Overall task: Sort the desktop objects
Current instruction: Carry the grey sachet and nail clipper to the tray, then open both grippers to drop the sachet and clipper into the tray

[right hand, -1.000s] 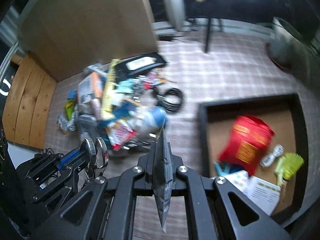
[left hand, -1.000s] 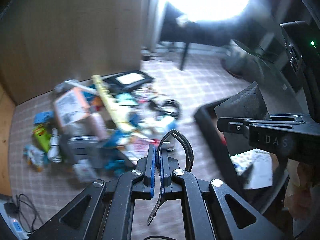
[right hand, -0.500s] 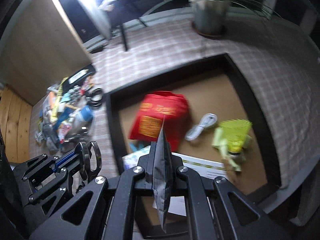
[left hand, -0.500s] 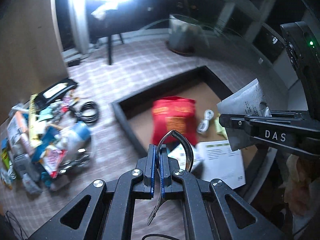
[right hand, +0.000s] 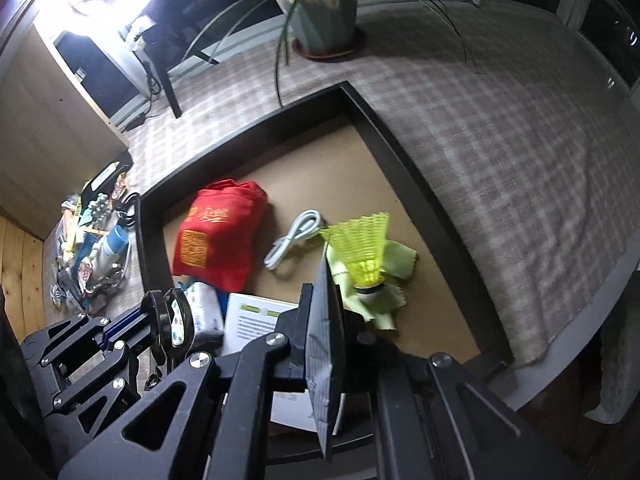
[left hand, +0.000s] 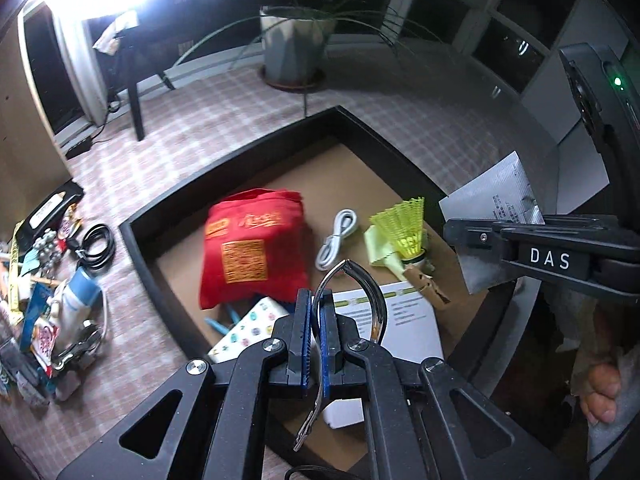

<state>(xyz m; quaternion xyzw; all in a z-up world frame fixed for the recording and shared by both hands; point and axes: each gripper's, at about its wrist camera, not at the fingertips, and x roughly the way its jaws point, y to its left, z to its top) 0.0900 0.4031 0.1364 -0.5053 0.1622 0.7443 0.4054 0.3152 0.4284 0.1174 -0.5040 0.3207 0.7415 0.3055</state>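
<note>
My left gripper is shut on a curved metal clip, which sticks up past the blue pads. My right gripper is shut on a flat silver foil sachet, edge-on here and face-on in the left wrist view as the sachet. Both hang above the near end of a black-rimmed tray with a brown floor. In it lie a red bag, a white cable, a yellow shuttlecock on a green cloth and a white leaflet.
A heap of mixed small items and a coiled black cable lie left of the tray on the checked cloth. A potted plant stands behind it. The table edge runs close on the right.
Both grippers have swung from over the heap on the left to over the tray, rolling a little. The clip and the sachet stayed clamped throughout.
</note>
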